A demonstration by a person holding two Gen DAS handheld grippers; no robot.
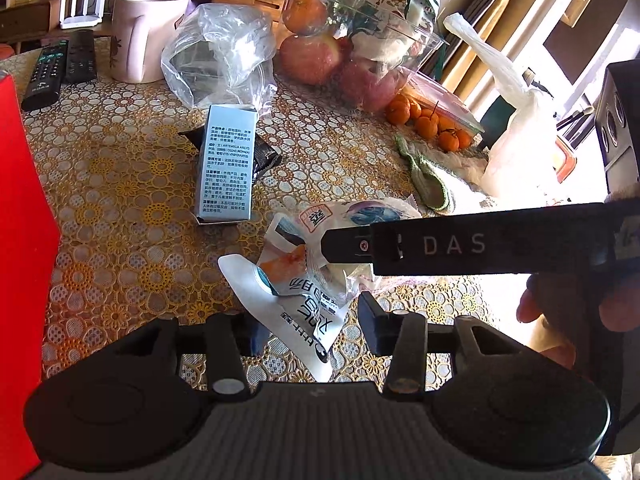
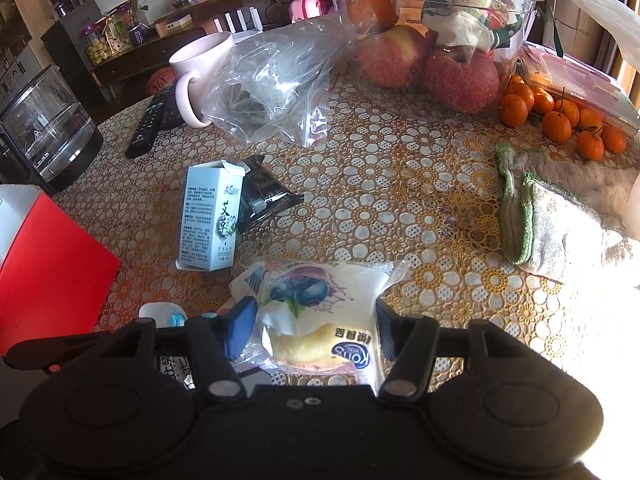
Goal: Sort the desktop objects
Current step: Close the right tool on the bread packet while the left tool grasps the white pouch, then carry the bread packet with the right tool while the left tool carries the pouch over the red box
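Observation:
My right gripper (image 2: 316,332) is open, its fingers astride a white blueberry bread packet (image 2: 320,312) lying on the table. My left gripper (image 1: 308,328) is open over a white snack wrapper (image 1: 296,304) that lies between its fingers. The right gripper's finger (image 1: 460,246) crosses the left wrist view above the bread packet (image 1: 360,212). A pale blue carton (image 1: 228,164) lies on its side on the table, also in the right wrist view (image 2: 210,220), with a black sachet (image 2: 264,196) beside it.
A red box (image 2: 52,280) stands at the left. A clear plastic bag (image 2: 280,80), pink mug (image 2: 200,76), two remotes (image 1: 56,68), a fruit bowl with apples (image 2: 460,68), small oranges (image 2: 560,116) and a green-edged cloth (image 2: 560,216) crowd the far and right table.

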